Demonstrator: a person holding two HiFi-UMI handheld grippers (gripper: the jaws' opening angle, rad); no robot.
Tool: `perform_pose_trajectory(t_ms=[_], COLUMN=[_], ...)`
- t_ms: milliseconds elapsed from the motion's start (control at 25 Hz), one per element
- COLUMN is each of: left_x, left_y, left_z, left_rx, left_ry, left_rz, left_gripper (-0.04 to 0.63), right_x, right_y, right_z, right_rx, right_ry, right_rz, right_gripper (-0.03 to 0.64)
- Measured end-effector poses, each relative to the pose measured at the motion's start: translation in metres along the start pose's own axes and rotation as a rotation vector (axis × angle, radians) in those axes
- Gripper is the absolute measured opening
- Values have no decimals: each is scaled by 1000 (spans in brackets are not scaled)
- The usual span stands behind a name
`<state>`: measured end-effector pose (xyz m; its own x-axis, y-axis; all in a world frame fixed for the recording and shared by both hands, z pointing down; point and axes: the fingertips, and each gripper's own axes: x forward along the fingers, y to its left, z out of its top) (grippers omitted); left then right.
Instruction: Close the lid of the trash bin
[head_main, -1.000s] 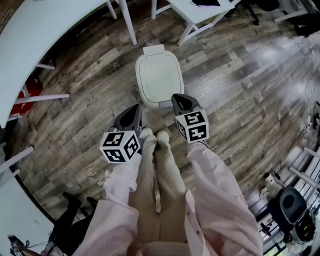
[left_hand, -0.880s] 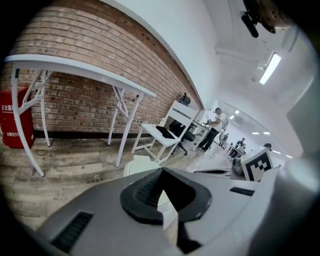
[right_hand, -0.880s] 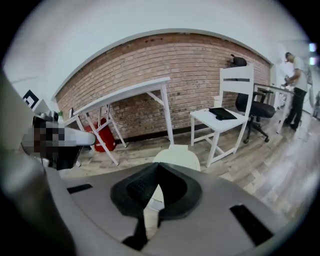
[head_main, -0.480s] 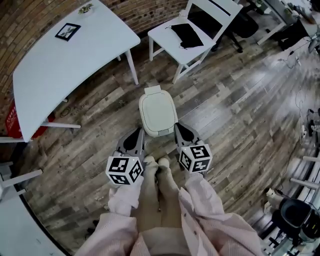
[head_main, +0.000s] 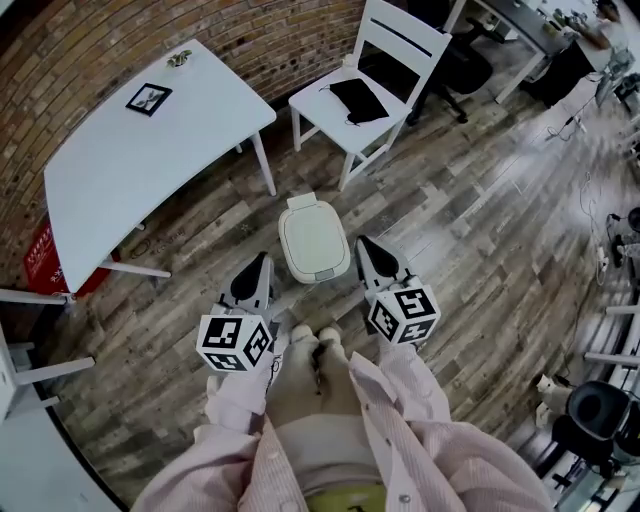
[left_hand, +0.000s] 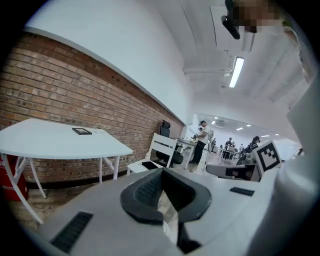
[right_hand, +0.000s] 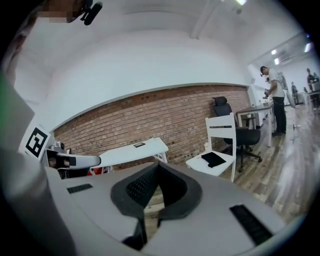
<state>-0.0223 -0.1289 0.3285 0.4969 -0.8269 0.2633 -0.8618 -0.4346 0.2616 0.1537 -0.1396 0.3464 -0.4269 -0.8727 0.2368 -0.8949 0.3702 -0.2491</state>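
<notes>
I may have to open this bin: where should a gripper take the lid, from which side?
Probably the rim of the lid at the end away from the chair, approached from that end: the hinge block sits at the chair end, so the opposite edge swings free.

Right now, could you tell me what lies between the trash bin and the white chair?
Only bare wooden floor lies between the trash bin and the white chair; the head view shows this.

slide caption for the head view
Left gripper and right gripper, both shut, frame the closed white trash bin on a wood floor.
</notes>
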Motion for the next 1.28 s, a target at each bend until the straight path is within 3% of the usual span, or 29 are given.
perform_pose_trajectory(t_ms=[520,800,1080,1280], left_x=[-24,-39,-60,-66], left_y=[-18,-19,-18,-20], left_z=[95,125,141,148], left_rx=[101,132,162,235], left_ry=[-168,-232,-262,-269], left_rz=[-45,-39,-11,21], left_gripper=[-6,-6,-6,-6], right_x=[-40,-57,-77,-76], right_y=[23,34,32,31], right_z=[92,127,145,145], right_rx=[-68,-113,-134,-166], right_ry=[-171,-243,-299,-282], right_rz=[48,60,16,24], right_gripper=[3,3,3,3])
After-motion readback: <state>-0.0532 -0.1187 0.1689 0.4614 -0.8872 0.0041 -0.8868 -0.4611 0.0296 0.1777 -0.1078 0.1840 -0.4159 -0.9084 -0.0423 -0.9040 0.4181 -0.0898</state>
